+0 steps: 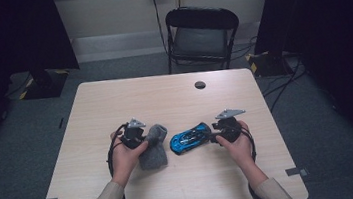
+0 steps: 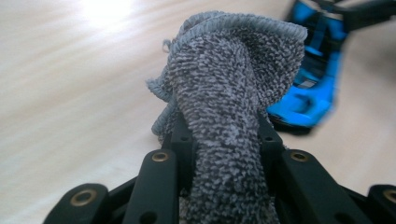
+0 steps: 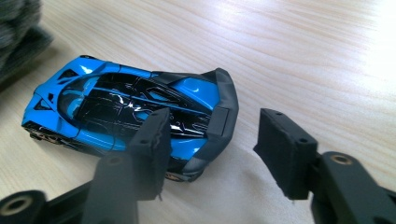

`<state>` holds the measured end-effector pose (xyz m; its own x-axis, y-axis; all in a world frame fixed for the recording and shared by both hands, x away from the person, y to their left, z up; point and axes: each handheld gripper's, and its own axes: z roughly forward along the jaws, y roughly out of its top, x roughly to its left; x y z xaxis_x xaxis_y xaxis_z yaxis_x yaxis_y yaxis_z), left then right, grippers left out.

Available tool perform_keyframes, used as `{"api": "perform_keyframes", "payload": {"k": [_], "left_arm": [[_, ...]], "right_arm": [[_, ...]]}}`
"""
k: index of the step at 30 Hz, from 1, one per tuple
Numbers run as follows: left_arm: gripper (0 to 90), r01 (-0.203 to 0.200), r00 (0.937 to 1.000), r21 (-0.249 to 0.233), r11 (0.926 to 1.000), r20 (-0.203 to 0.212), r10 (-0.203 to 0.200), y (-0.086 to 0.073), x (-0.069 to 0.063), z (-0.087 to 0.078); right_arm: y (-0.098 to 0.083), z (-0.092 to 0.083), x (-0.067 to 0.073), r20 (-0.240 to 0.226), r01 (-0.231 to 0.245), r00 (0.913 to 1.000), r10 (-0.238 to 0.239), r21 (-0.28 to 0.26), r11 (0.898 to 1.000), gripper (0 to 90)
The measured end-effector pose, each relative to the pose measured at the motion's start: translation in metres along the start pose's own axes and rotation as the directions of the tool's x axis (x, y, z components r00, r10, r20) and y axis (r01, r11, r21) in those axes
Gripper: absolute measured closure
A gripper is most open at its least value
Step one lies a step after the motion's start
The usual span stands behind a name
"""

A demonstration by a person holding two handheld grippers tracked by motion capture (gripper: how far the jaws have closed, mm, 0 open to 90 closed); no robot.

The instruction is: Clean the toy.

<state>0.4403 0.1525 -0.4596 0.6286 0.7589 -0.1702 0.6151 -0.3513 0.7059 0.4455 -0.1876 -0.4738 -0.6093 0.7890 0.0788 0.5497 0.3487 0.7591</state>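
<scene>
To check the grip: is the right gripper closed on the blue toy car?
No, the right gripper stands open behind the blue toy car.

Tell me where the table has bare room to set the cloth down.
The far half of the table is bare, up to the dark round hole near the far edge. The near strip between the two sleeves is also bare. The middle is crowded: the grey cloth and the blue toy car lie close together there.

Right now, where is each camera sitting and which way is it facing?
High view: above the person's side, facing forward and down on the table; both hands and forearms show.
Left gripper view: on the left tongs, looking along jaws shut on the grey cloth.
Right gripper view: on the right tongs, jaws open beside the toy car.
All three share the car.
</scene>
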Motion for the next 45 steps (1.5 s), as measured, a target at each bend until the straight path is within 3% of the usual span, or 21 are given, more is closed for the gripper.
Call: {"api": "perform_keyframes", "payload": {"k": [8,11,13,15,18,22,32,36,45], "left_arm": [[68.2,-0.022,0.9992,-0.011,0.9997,-0.034,0.022,0.023,0.003,0.024],[67.8,-0.045,0.9987,0.009,0.9989,-0.023,0.045,0.026,0.0,0.033],[67.7,-0.04,0.999,0.015,0.9991,-0.018,0.04,0.026,-0.001,0.038],[67.7,-0.052,0.9977,0.017,0.9985,-0.043,0.052,0.025,-0.001,0.041],[67.7,-0.036,0.9986,0.018,0.9992,-0.038,0.037,0.022,0.0,0.046],[67.8,-0.038,0.9992,0.018,0.9991,-0.014,0.038,0.02,-0.001,0.048],[68.0,-0.085,0.9962,0.04,0.9955,0.018,0.085,0.02,-0.008,0.049],[68.4,-0.087,0.9956,0.036,0.9956,0.04,0.085,0.019,-0.013,0.051],[69.5,-0.072,0.9946,0.016,0.9972,0.076,0.071,0.013,-0.018,0.05]], "right_arm": [[0.004,-0.011,0.002,-0.012,0.056,0.9984,-0.056,0.008,0.998,42.5],[0.001,-0.009,0.0,-0.028,0.031,0.9992,-0.03,0.019,0.999,43.4],[-0.001,-0.007,0.0,-0.035,0.021,0.9992,-0.02,0.02,1.0,43.5],[-0.002,-0.004,0.0,-0.059,0.0,0.9983,0.001,0.015,1.0,43.1],[-0.002,-0.001,0.0,-0.067,-0.024,0.9975,0.025,0.01,1.0,43.2],[-0.002,0.0,0.001,-0.08,-0.028,0.9964,0.029,0.013,1.0,42.6],[-0.01,0.004,0.005,-0.111,0.05,0.9929,-0.043,0.061,0.997,33.0],[-0.014,0.006,0.008,-0.116,0.076,0.9909,-0.067,0.073,0.994,32.5],[-0.016,0.01,0.009,-0.12,0.08,0.9902,-0.071,0.078,0.994,32.1]]}}
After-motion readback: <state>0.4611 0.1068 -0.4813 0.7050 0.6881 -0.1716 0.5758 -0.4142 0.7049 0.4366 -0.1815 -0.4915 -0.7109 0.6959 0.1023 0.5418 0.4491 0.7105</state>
